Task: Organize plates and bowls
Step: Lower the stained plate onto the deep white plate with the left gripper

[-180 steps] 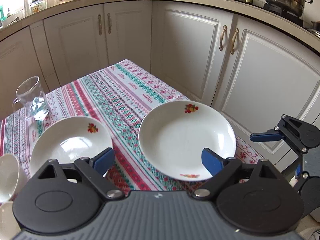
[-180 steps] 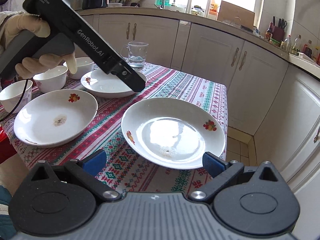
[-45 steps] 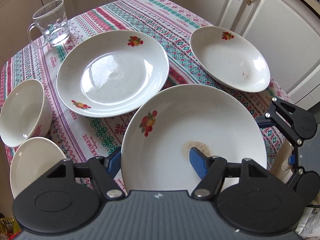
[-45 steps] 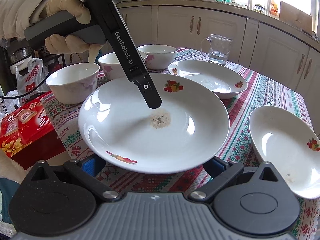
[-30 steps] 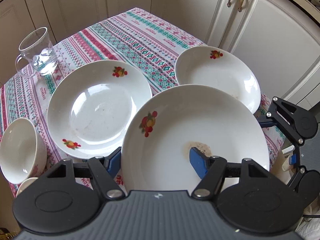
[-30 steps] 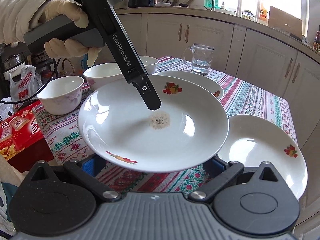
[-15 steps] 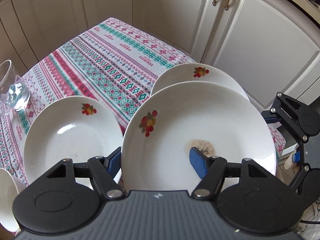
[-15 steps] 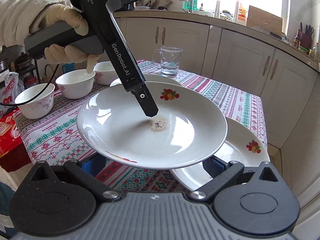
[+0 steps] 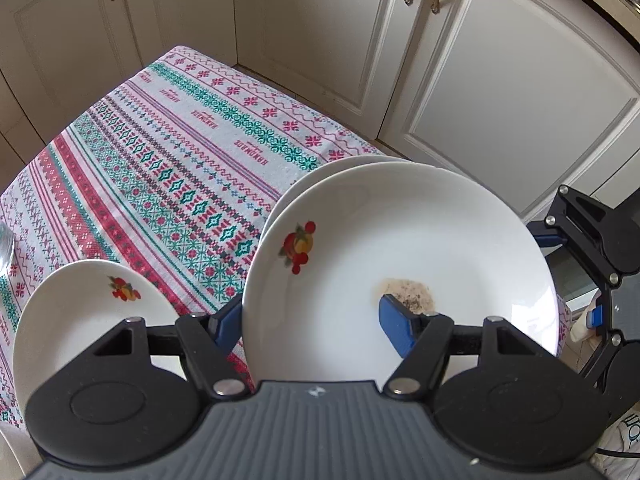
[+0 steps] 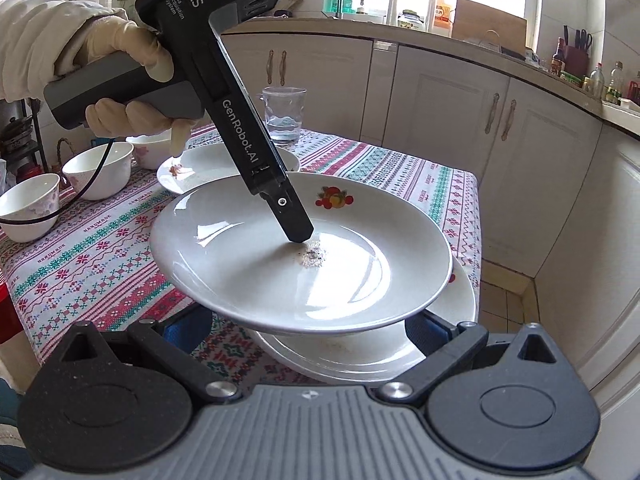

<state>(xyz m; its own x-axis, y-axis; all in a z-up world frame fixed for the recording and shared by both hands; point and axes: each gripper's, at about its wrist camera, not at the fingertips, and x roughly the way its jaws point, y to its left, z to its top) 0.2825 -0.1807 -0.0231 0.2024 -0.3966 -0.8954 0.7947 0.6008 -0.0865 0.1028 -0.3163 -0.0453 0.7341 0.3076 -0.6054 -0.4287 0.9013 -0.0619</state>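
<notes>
The left hand-held gripper is a black body with a grey grip, white "DAS" and "GenRobot.AI" lettering and blue finger pads. A cream-gloved left hand and cream sleeve show beside that grip, a black cable trailing below it.

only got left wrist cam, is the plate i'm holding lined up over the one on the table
Observer: Mostly. The right wrist view shows the held plate tilted above the lower plate, with a gap on the near left side.
Operator: right gripper in the way?
Observer: The right gripper is open, with one finger on each side of the lower plate, under the held plate's rim. It grips nothing.
</notes>
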